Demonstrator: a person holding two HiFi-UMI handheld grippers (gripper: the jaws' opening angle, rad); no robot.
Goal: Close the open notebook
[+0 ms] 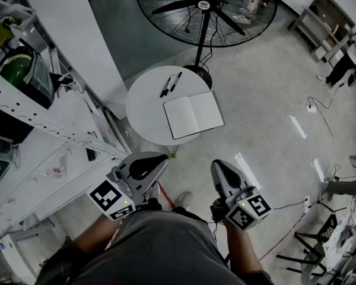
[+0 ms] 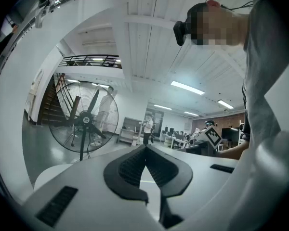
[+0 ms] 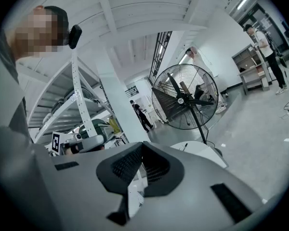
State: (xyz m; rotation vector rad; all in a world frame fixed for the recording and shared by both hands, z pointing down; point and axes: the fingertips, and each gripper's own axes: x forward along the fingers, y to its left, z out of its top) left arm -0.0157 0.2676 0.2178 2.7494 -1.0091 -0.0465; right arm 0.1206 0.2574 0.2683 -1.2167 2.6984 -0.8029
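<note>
Round table with a smooth, plain white top, sitting on a glossy grey concrete floor. The notebook lies open and flat on the side of the table nearer the person. Both pages are blank white, there's a straight crease down the middle, and its right edge pokes out past the table's rim. Two dark pens lie side by side on the far part of the table, clear of the notebook. Right behind the table stands a big black fan with a round wire cage on a thin pole. Left of the table is a white metal rack with perforated posts; one shelf holds something rounded and green, hard to say what.

Both grippers are on the person's side of the table, well short of it. The left gripper has smooth grey shells and black ribbed pads, with its tips together and nothing in them. The right gripper looks the same: jaws closed and empty
</note>
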